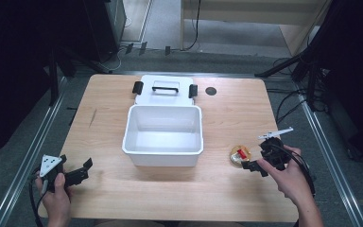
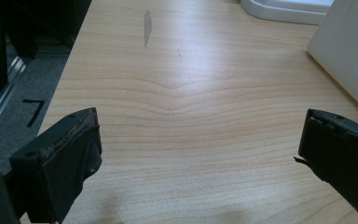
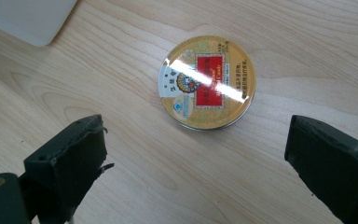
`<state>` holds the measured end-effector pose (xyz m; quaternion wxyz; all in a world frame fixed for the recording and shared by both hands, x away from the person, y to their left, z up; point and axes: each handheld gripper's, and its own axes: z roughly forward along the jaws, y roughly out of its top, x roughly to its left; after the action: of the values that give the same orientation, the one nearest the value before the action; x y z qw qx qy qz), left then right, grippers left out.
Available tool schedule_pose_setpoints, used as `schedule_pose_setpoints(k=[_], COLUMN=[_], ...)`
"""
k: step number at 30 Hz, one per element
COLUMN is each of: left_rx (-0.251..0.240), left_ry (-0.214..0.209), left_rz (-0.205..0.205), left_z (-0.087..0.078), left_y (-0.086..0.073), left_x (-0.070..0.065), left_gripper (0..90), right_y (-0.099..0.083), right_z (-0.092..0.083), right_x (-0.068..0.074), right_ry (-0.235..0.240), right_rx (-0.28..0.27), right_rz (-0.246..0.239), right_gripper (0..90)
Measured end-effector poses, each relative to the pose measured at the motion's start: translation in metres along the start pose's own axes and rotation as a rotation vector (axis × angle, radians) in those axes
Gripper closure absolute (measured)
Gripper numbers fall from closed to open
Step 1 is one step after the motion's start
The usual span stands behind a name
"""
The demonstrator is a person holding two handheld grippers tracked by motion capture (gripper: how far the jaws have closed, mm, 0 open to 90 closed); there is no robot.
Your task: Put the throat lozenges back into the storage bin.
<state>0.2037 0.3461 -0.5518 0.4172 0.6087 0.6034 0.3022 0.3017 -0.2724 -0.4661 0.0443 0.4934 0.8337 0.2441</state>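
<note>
One round tin (image 3: 207, 83) is lying on the worktop (image 1: 108, 184). One white box (image 1: 163, 136) is sitting near the middle, with one white lid (image 1: 165, 91) lying behind it, touching its far rim. Two black latches are showing on that lid, and one handle. Two grippers are showing, one in each hand.

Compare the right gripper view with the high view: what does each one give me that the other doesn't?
Right gripper view: the tin up close, lying flat, with its gold lid, red label and print, ahead of the open right gripper and untouched by it.

High view: the open white box, its lid lying behind it, the left gripper at the table's near left, and both hands.

Both: the tin on the wooden table, the right gripper near it, and some of the box.
</note>
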Motion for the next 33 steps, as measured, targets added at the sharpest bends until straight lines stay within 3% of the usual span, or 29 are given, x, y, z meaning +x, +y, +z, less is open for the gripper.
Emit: schedule_pose_setpoints(k=[7, 17, 33], left_rx=[0.002, 0.008, 0.010], left_ry=[-0.001, -0.005, -0.005], left_rz=[0.000, 0.005, 0.003], left_z=[0.000, 0.001, 0.001], left_y=[0.000, 0.000, 0.000], left_x=[0.000, 0.000, 0.000], left_gripper=[0.0, 0.0, 0.0], right_y=[0.017, 0.033, 0.047], right_z=[0.011, 0.026, 0.045], right_x=[0.006, 0.009, 0.012], right_ry=[-0.039, -0.082, -0.129], right_rx=[0.090, 0.179, 0.256], right_rz=[-0.009, -0.012, -0.001], right_gripper=[4.2, 4.0, 5.9])
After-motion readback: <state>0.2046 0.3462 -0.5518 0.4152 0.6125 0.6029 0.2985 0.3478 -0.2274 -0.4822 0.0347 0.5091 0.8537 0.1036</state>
